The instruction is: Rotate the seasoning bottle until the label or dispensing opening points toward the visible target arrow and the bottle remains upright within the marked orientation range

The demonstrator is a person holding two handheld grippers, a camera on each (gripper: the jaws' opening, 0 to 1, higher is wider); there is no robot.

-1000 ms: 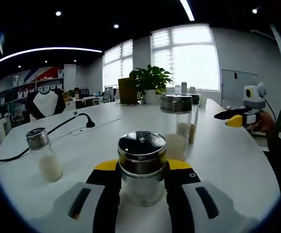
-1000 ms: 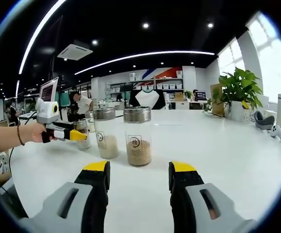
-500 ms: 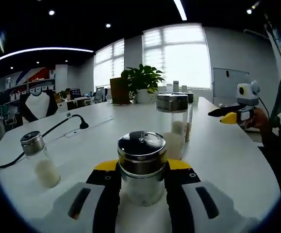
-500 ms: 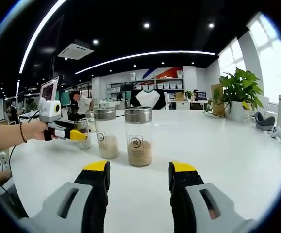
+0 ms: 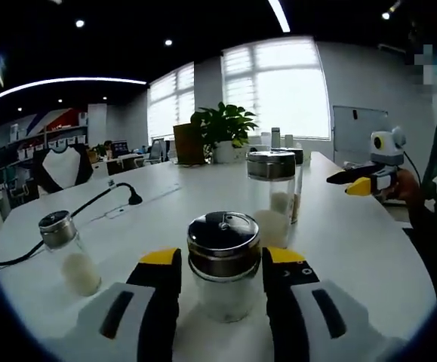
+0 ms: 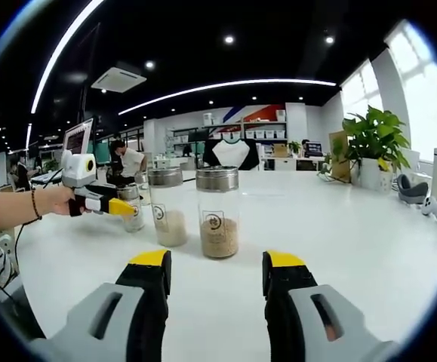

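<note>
White table [image 5: 369, 249] carries everything. I've got two tall jars standing side by side at mid-table, pale-fill jar [image 6: 165, 207] left and brown-grain jar [image 6: 217, 213] right, probably parked as spares. Left gripper [image 5: 224, 280] has its jaws closed against the seasoning bottle [image 5: 224, 260], upright on the near table, gripped low for twisting I'd guess. Right gripper [image 6: 214, 275] idles wide open, holding nothing. Small shaker [image 5: 67, 251] stands far left. No arrow or label visible.
</note>
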